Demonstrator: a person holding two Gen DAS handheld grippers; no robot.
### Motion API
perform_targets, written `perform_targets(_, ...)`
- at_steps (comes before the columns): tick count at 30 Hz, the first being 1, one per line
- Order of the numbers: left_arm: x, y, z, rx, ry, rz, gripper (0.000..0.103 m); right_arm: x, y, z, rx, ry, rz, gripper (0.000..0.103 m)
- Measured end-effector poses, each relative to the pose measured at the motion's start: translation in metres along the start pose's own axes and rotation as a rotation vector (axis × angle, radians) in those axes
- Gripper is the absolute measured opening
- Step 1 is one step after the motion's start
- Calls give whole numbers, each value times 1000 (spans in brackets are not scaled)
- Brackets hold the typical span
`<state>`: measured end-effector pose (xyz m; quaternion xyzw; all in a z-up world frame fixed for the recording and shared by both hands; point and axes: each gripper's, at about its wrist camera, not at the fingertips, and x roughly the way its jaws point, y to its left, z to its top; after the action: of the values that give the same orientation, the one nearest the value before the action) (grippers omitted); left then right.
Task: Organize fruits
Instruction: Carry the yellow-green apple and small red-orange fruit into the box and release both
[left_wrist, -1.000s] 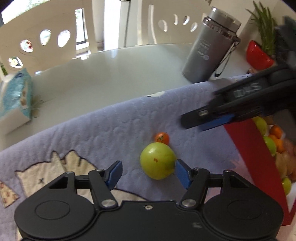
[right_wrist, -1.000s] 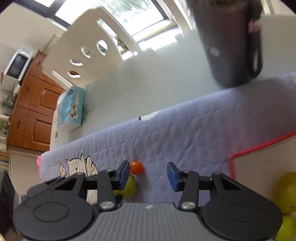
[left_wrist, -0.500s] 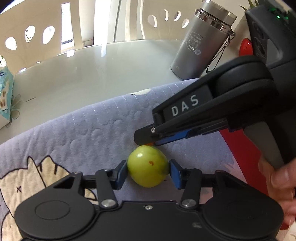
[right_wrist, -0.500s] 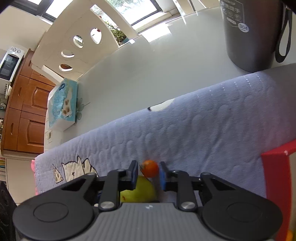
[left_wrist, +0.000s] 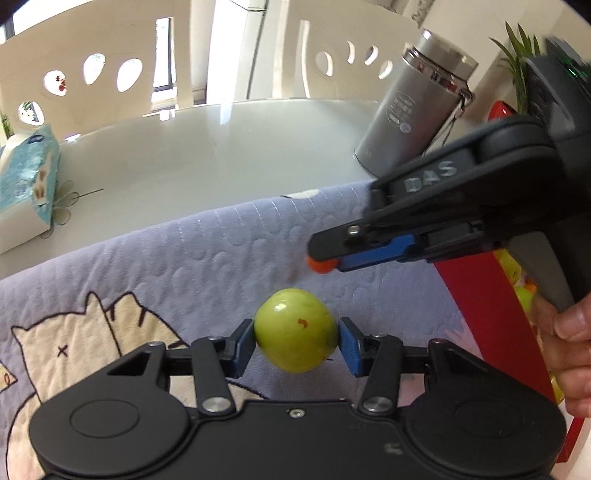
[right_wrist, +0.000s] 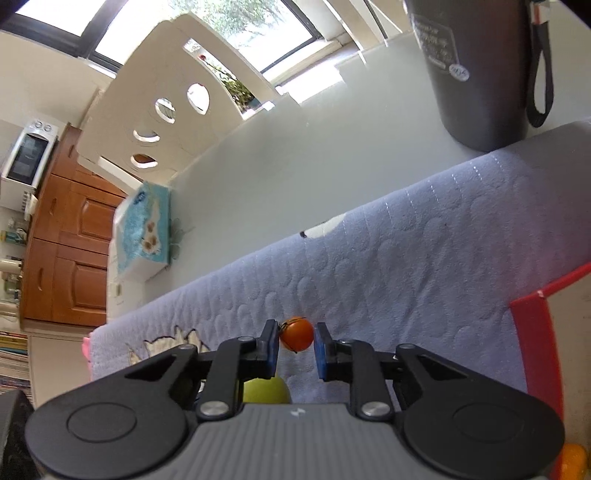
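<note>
My left gripper (left_wrist: 297, 341) clamps a round, smooth green fruit (left_wrist: 295, 329) at its widest middle, just above the quilted lilac cat-print cloth (left_wrist: 207, 258). My right gripper (right_wrist: 295, 341) pinches a tiny orange fruit (right_wrist: 296, 333) over that cloth. Both look light, firm, slippery, probably bruisable.

Each camera sits just behind its own fingers, looking forward and down, close over the quilted mat (left_wrist: 207, 258); both views share the green fruit (left_wrist: 295, 329), tissue box (right_wrist: 144, 236) and, apparently, the same flask (left_wrist: 413, 110).

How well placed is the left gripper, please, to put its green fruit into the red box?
Probably not directly: the left gripper is shut on the green fruit, but the right gripper, holding the small orange fruit, hangs between it and the red box.
</note>
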<state>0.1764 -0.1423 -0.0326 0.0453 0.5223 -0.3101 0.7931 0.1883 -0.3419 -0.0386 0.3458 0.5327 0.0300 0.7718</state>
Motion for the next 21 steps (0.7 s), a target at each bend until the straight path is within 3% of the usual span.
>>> perform_targets(10,-31,-32,10,39,-61,8,58,-90,-20,-21,43,-162,65,22)
perform_targets(17,-41,-80,28,73,-89,-46,58,-178,-73,-50,151,-309,81,23)
perform_targets(21,-36,-117,40,108,-86,-82,58,-223,-105,-69,191,-378,45,23)
